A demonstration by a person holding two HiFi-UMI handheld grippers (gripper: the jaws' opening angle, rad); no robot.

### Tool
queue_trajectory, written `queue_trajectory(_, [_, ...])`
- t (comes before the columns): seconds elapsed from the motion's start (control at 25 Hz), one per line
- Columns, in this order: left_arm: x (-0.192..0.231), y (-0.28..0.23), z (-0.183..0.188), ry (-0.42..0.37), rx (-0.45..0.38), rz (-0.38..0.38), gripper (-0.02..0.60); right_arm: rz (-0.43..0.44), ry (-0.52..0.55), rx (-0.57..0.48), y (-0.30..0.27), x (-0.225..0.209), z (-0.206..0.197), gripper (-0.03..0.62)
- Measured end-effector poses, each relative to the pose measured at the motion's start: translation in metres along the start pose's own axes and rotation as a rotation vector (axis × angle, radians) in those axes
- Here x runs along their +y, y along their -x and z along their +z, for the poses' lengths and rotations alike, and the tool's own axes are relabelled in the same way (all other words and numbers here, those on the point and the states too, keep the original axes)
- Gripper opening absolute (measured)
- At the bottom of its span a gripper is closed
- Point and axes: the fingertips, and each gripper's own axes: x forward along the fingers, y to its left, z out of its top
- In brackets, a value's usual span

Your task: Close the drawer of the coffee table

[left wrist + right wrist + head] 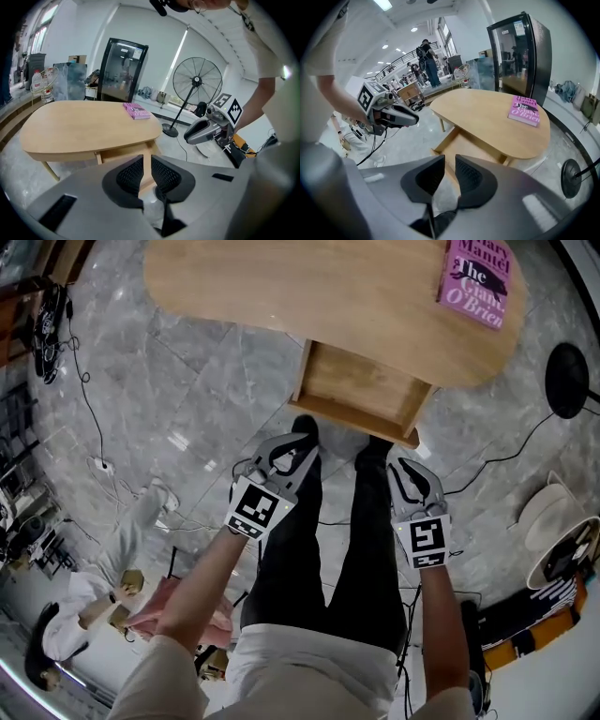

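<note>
The light wooden coffee table [309,296] stands ahead of me, its drawer [361,385] pulled out toward my feet. My left gripper [298,442] hovers just short of the drawer's front edge at its left end, and my right gripper [398,470] hangs a little nearer to me at its right end. In the left gripper view the left gripper [146,164] shows a narrow gap with nothing in it, the drawer [124,152] beyond. In the right gripper view the right gripper [450,171] stands likewise slightly apart and empty above the drawer [468,147].
A pink book [476,279] lies on the tabletop's far right. A standing fan [197,84] with its round base [567,379] is right of the table. Cables cross the marble floor, and a person [94,587] crouches at the lower left. A black glass-fronted cabinet [123,70] stands behind the table.
</note>
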Motion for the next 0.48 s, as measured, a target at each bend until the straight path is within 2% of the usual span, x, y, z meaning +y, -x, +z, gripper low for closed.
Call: queue_trajectory(0.48, [0.037,-0.062,-0.093,-0.016,0.13,0.05,0.122,-0.055,-0.065,0.105,-0.076,-0.034,-0.095,0.138])
